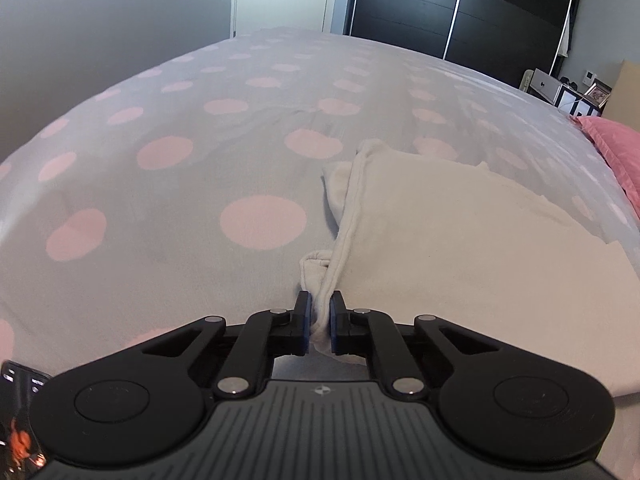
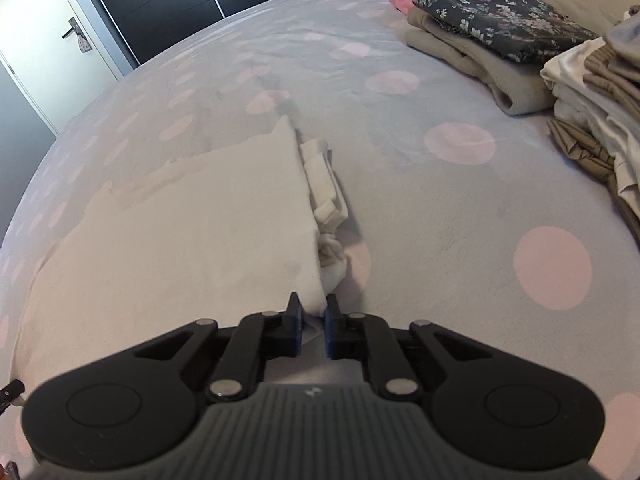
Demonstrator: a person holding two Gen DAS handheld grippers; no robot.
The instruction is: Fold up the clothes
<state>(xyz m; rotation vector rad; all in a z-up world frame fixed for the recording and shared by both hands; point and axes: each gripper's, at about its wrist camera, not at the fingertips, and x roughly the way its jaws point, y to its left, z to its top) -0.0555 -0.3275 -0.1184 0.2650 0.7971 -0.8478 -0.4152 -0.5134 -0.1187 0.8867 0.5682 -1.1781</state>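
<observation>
A cream white garment (image 1: 460, 232) lies partly folded on the bed, spreading right in the left wrist view. My left gripper (image 1: 320, 312) is shut on its hemmed left edge, which runs away from the jaws as a taut band. In the right wrist view the same garment (image 2: 192, 224) spreads to the left. My right gripper (image 2: 312, 314) is shut on its near right corner, with bunched folds just beyond the jaws.
The bed has a grey cover with pink dots (image 1: 200, 200). Folded clothes are stacked at the right (image 2: 500, 28), with a looser pile (image 2: 600, 120) beside them. A pink pillow (image 1: 616, 140) lies at the head. A dark wardrobe (image 1: 440, 8) stands beyond the bed.
</observation>
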